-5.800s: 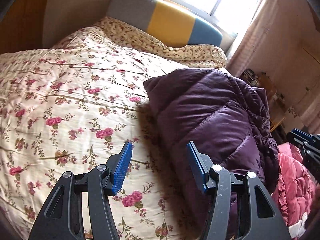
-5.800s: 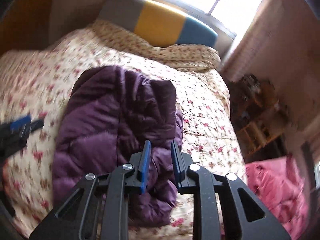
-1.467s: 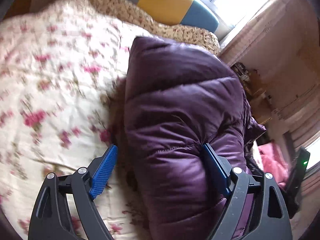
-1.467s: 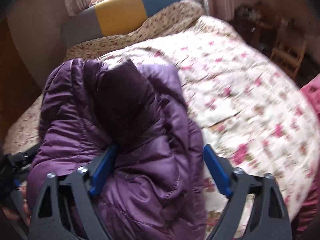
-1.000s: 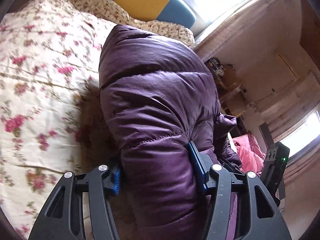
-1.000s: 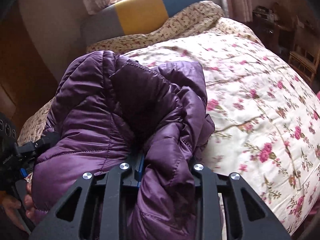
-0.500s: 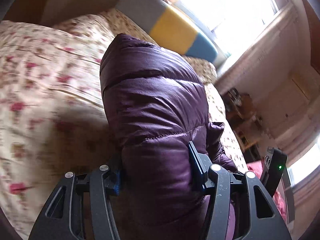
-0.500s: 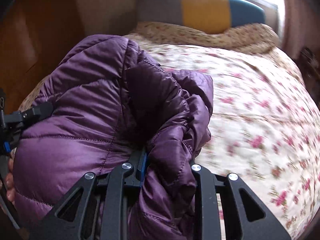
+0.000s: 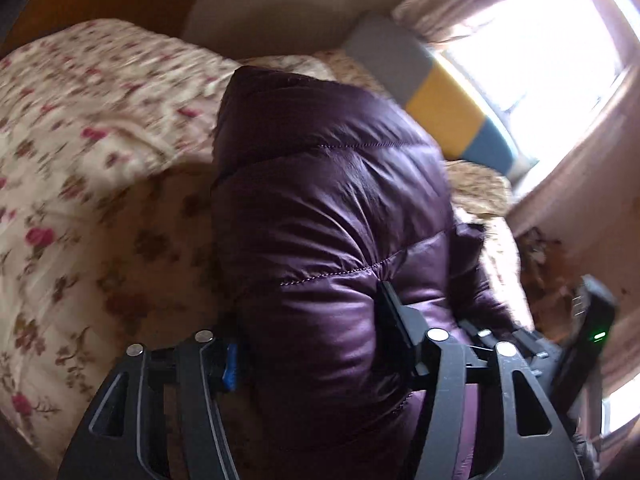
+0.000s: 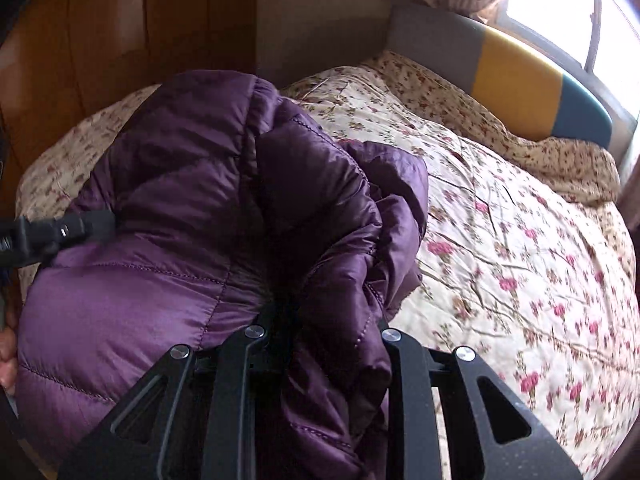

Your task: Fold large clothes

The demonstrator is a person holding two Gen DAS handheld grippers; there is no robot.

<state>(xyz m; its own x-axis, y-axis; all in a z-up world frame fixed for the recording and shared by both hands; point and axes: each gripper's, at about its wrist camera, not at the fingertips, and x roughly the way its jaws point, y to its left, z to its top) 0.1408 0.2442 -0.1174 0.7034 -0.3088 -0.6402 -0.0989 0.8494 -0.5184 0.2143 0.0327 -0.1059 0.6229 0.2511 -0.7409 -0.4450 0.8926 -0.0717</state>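
The purple puffer jacket (image 9: pixel 332 240), folded into a thick bundle, is held up over the bed's floral quilt (image 10: pixel 520 248) by both tools: the left gripper (image 9: pixel 308 340) has its jaws set fairly wide around a fat quilted roll, pads pressed into the fabric on either side, and the right gripper (image 10: pixel 320 332) has its jaws narrow, pinched on a bunched fold at the bundle's other end. The chief risk I judge is slippage: the shell is glossy and slick, the filling springs back, and the left jaws have just been opening a little with the roll between them, so that end could squeeze out and the fold fall apart in the air. The right jaws bite only a thin gather of cloth, and loose layers hang below them; a quick swing could pull that gather free or let the inner layers unroll. Setting it down unevenly would also let the puffy stack tip open on the soft quilt. Against the earlier frames, the jacket then lay on the quilt with both pairs of jaws free of it, then straddling it; now it is clamped and lifted, and the view has swung toward the wooden wardrobe (image 10: pixel 120 40) and the far side of the bed, the striped headboard (image 10: pixel 516 76) sliding to the right
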